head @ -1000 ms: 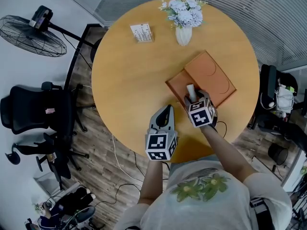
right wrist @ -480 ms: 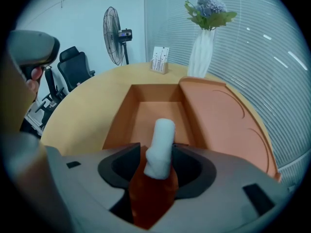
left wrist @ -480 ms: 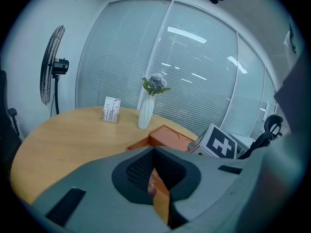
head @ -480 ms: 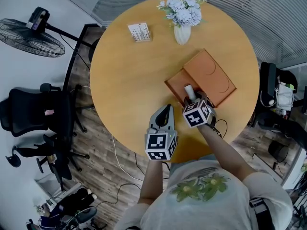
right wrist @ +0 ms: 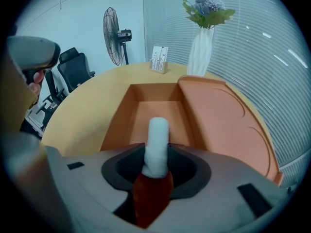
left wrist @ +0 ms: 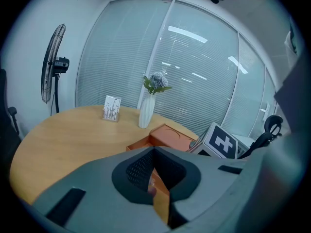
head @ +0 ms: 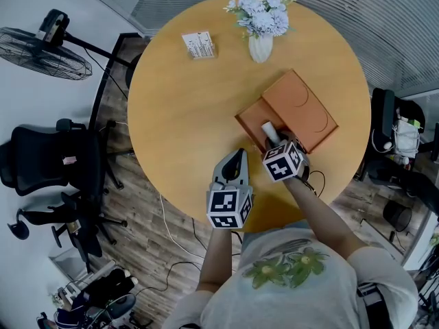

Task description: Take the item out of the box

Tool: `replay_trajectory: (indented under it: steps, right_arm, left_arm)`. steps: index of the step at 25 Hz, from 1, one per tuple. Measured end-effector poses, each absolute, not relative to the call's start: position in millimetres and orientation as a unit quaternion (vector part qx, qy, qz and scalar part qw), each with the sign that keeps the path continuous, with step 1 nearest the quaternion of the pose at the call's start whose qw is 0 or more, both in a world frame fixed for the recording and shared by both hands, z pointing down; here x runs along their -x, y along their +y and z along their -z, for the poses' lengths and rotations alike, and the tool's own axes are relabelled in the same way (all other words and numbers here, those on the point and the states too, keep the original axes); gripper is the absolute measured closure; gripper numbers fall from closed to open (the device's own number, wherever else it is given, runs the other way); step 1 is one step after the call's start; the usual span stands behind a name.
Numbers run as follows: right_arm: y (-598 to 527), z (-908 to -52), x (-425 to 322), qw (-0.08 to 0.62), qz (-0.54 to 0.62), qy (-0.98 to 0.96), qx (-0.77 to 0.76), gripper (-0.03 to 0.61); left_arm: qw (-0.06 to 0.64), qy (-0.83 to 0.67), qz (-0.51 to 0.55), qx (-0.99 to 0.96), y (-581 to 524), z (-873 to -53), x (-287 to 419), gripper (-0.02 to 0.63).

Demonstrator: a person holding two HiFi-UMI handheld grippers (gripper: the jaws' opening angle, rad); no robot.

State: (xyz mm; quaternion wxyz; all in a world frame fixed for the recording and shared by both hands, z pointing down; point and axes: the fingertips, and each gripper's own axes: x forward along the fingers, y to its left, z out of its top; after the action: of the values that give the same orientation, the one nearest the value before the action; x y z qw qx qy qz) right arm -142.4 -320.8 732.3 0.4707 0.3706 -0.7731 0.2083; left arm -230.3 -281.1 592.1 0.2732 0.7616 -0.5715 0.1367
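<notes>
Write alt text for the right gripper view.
The right gripper is closing its fingers on a white roll over an open orange box on a round wooden table. Behind stand a white vase of flowers, a card holder and a fan.

An office: swivel chair [head: 42,157], window blinds [head: 387,26], round meeting table [head: 182,118].

Box [head: 300,110] on table [head: 185,115]; vase [head: 260,47] behind; card stand [head: 199,45] behind-left.
</notes>
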Motion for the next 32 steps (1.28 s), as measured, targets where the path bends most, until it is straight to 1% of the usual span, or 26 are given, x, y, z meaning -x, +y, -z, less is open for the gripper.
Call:
replay_trajectory:
  steps: [17,32]
  right_arm:
    - [-316.5,-723.3,143.7,0.458,-0.22,-0.786,-0.353,0.433]
    - [-313.3,-700.9,141.9,0.427,-0.214,-0.808,-0.347,0.434]
  left_arm:
    - [0.272,-0.574,-0.136,-0.76,-275.1,-586.8,227.4,0.612]
    - [0.264,-0.582,-0.134,-0.757,-262.2,-575.1,227.1,0.612]
